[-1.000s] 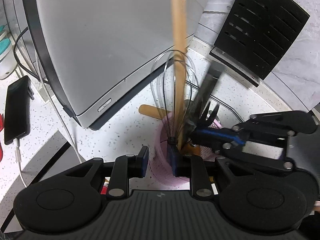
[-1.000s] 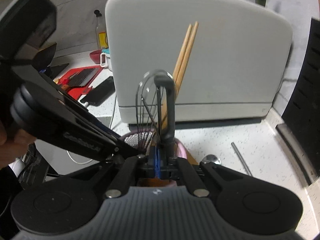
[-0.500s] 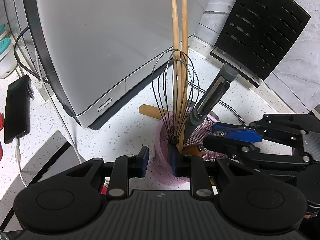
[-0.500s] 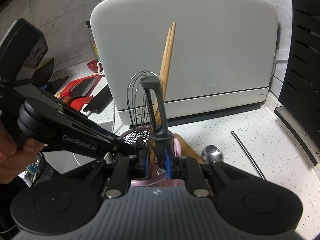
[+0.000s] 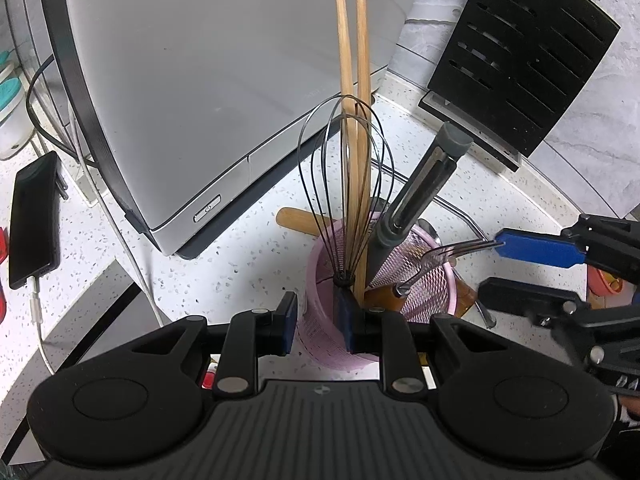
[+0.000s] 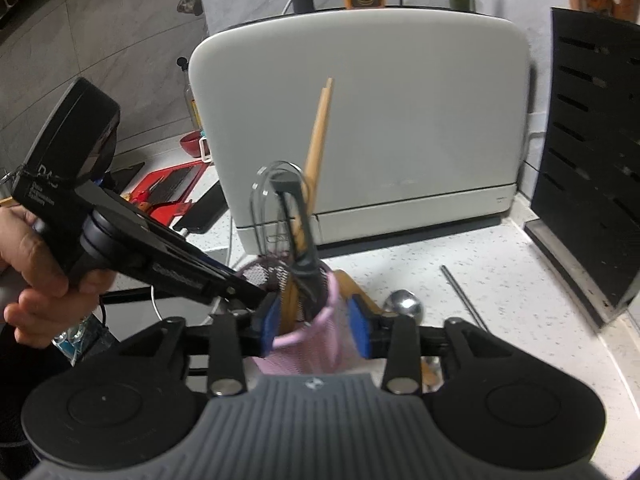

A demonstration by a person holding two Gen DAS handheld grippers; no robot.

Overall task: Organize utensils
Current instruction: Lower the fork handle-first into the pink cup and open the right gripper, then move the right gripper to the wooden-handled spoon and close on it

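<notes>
A pink mesh utensil holder [image 5: 420, 280] stands on the speckled counter. It holds a black wire whisk [image 5: 344, 184], two wooden chopsticks [image 5: 356, 80], a grey-handled tool [image 5: 416, 196] and a fork [image 5: 436, 256]. My left gripper [image 5: 318, 322] is shut on the holder's near wall, one pad outside and one inside. My right gripper [image 6: 316, 322] is open and empty, drawn back, with the holder [image 6: 308, 344] between its blue pads [image 6: 358, 332]; it also shows at the right of the left wrist view [image 5: 536, 268].
A large white appliance [image 6: 360, 120] stands behind the holder. A black slotted knife block [image 5: 516, 48] is at the right. A metal ladle [image 6: 404, 304] and a wooden handle [image 5: 296, 220] lie on the counter. A phone [image 5: 34, 220] on a cable lies at the left.
My right gripper opened, let go of the grey-handled tool inside the holder, and drew back to the right. The left gripper kept its grip on the holder.
</notes>
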